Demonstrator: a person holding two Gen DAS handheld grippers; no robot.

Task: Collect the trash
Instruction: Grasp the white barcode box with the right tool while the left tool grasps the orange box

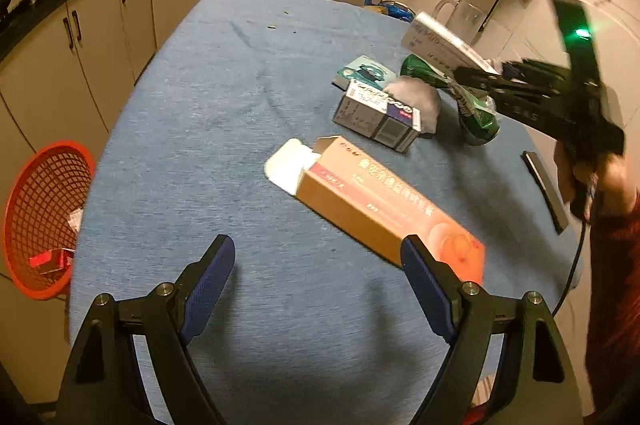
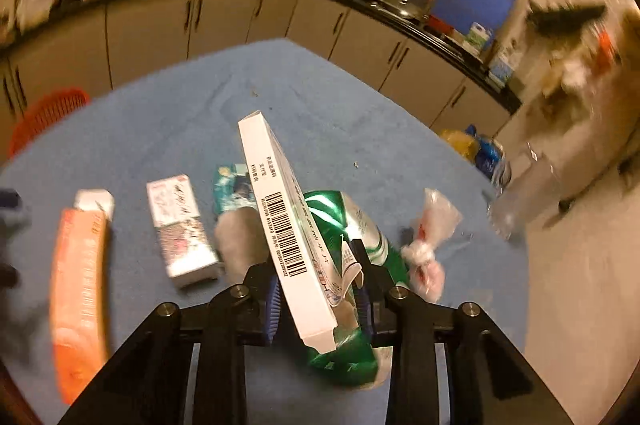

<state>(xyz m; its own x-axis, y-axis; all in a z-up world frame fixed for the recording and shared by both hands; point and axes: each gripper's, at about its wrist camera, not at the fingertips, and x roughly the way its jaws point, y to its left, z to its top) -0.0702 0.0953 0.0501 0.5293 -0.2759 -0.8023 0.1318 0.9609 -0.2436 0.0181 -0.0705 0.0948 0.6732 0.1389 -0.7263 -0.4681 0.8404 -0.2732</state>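
Observation:
My right gripper [image 2: 318,289] is shut on a flat white box [image 2: 286,225] with a barcode and a crushed green can [image 2: 352,225], held together above the blue table. In the left wrist view the right gripper [image 1: 470,75] holds the white box [image 1: 440,43] and the can [image 1: 476,109] at the right. My left gripper [image 1: 316,265] is open and empty over the table's near part, with a long orange box [image 1: 384,201] just beyond its right finger. A grey-white box [image 1: 378,115], a teal packet [image 1: 364,71] and a grey wad [image 1: 416,97] lie further back.
A red mesh basket [image 1: 44,217] with some trash in it stands left of the table [image 1: 200,105]. A tied clear bag [image 2: 430,245] lies on the table's right. A dark flat bar [image 1: 546,191] lies at the right edge. Kitchen cabinets run behind.

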